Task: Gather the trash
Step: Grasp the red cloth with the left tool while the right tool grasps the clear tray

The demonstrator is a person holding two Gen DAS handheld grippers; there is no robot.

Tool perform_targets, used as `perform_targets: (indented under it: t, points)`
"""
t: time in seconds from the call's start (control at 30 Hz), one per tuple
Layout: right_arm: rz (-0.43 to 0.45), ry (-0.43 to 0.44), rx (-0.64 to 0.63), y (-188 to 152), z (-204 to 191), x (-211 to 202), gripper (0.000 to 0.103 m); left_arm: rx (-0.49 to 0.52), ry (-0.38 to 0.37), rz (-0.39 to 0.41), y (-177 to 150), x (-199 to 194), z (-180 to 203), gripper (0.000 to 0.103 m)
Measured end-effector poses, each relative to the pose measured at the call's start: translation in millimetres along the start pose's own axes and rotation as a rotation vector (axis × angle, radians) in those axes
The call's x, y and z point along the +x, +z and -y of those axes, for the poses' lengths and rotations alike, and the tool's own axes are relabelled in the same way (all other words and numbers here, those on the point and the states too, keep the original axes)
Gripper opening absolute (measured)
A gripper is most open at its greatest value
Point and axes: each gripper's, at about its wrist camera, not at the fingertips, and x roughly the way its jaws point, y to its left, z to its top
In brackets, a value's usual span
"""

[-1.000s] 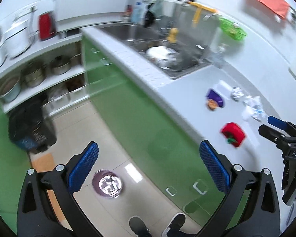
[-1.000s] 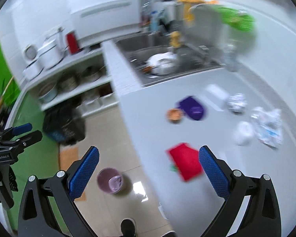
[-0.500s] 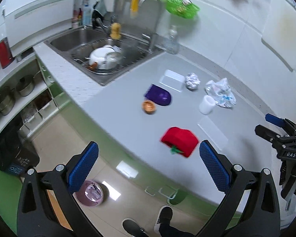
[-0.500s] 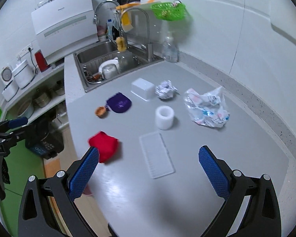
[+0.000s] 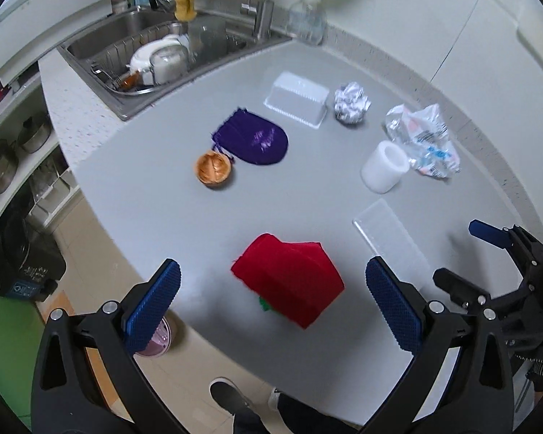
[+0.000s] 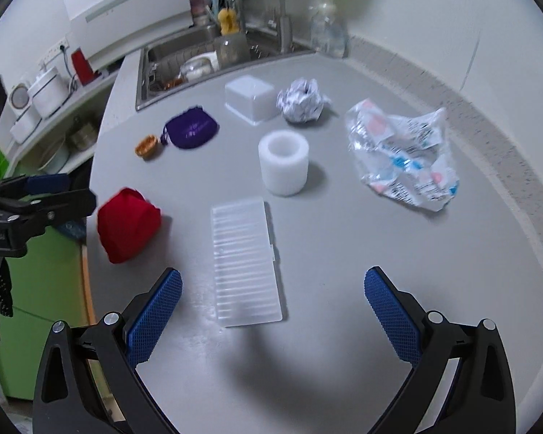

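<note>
On the grey counter point(image 5: 155, 202) lie a red pouch point(image 5: 289, 282), a purple pouch point(image 5: 257, 139), an orange cup point(image 5: 213, 170), a white foam cup point(image 6: 284, 161), a clear ribbed lid point(image 6: 246, 260), a clear box point(image 6: 251, 97), a crumpled paper ball point(image 6: 302, 101) and a crumpled plastic wrapper point(image 6: 402, 155). My left gripper point(image 5: 275, 303) is open, just above the red pouch. My right gripper point(image 6: 273, 314) is open above the lid's near end. Both are empty.
A sink point(image 5: 155, 50) with dishes lies at the counter's far left. A soap bottle point(image 5: 307, 14) stands by the wall. A pink bin point(image 5: 155, 340) and a black bin point(image 5: 21, 264) stand on the floor, past the counter's left edge.
Both grippers have swung from the floor and cabinet side to above the counter and come lower and closer to the items. Both stay open.
</note>
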Motion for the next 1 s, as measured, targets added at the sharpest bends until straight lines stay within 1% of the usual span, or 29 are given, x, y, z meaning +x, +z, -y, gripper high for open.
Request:
perform_targets:
  t: [0.13, 0.27, 0.47, 0.53, 0.57, 0.73, 0.77, 0.83, 0.87, 0.9, 0.93, 0.97, 1.0]
  points:
    - [-0.028, 0.017, -0.016, -0.5, -0.4, 16.2, 0.097, 0.005, 0.018, -0.046, 1.7, 23.1, 2.3, 0.1]
    - [-0.043, 0.025, -0.037, -1.0, -3.3, 29.2, 0.097, 0.007, 0.026, -0.076, 0.3, 36.9, -1.1, 0.1]
    - [-0.047, 0.015, -0.066, -3.9, -9.1, 37.7, 0.096, 0.028, 0.016, -0.086, -2.1, 46.5, -1.3, 0.1]
    - [-0.054, 0.013, -0.073, -5.1, -10.5, 40.3, 0.086, 0.035, 0.009, -0.09, -3.1, 49.3, -0.5, 0.1]
    - [-0.062, 0.006, -0.079, -5.6, -11.3, 42.4, 0.078, 0.041, 0.01, -0.09, -4.0, 50.9, -0.8, 0.1]
    - [-0.073, -0.004, -0.092, -7.2, -14.0, 45.8, 0.076, 0.048, -0.011, -0.097, -5.1, 58.6, 0.5, 0.1]
    - [-0.073, -0.004, -0.094, -6.6, -14.0, 45.9, 0.075, 0.051, -0.013, -0.101, -5.6, 60.3, 1.3, 0.1]
    - [-0.071, -0.004, -0.103, -6.8, -15.1, 44.9, 0.069, 0.056, -0.01, -0.093, -5.7, 60.7, 3.4, 0.099]
    - [-0.069, -0.005, -0.109, -7.1, -15.9, 44.2, 0.062, 0.054, -0.007, -0.086, -5.6, 60.1, 3.4, 0.097]
    - [-0.067, -0.004, -0.115, -7.1, -16.8, 43.5, 0.055, 0.054, -0.002, -0.08, -5.2, 59.5, 3.1, 0.089]
    - [-0.066, -0.002, -0.119, -7.2, -17.3, 42.7, 0.052, 0.058, 0.002, -0.074, -5.2, 58.1, 3.6, 0.079]
    - [-0.064, -0.003, -0.122, -7.1, -17.8, 41.9, 0.049, 0.066, 0.005, -0.07, -4.6, 56.7, 4.6, 0.073]
    - [-0.064, -0.004, -0.122, -7.1, -17.9, 41.7, 0.049, 0.07, 0.004, -0.07, -3.9, 55.6, 4.9, 0.062]
